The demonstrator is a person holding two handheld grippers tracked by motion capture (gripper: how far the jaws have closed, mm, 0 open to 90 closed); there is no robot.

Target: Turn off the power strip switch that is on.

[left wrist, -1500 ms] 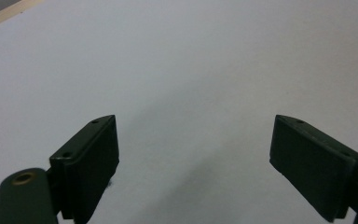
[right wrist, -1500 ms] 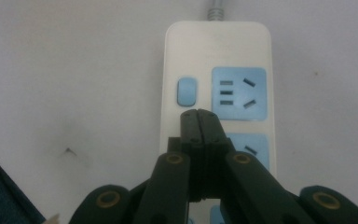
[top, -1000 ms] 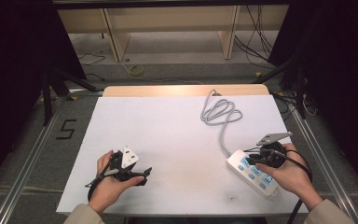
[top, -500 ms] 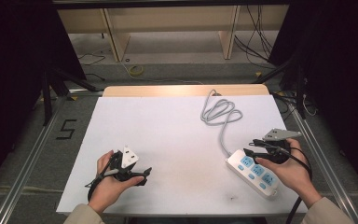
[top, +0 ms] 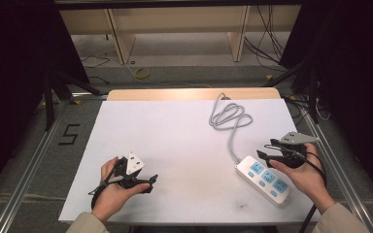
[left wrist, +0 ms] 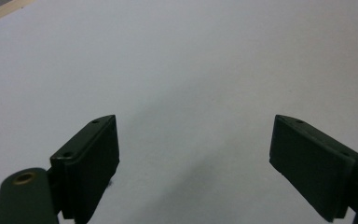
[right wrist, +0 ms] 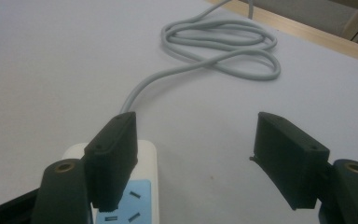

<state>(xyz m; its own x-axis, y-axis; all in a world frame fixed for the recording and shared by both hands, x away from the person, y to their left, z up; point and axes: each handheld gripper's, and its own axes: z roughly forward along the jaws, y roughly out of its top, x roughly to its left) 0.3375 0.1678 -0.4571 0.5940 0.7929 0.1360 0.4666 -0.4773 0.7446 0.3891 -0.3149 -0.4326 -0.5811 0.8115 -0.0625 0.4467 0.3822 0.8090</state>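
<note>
A white power strip with blue sockets lies at the front right of the white table. Its grey cable runs back to a loose coil. My right gripper hovers over the strip's far end, open. Its jaws have just been opening, with nothing between them. In the right gripper view the strip lies under one jaw of the right gripper, and the cable coils ahead. My left gripper rests at the front left, open over bare table, as the left gripper view confirms.
The table's wooden far edge borders the white sheet. Beyond it stand shelf legs and floor cables. Metal rails run along both sides of the table.
The right gripper's jaws have gone from nearly shut to wide open, and the right hand has shifted slightly to the right. The left hand has stayed put.
</note>
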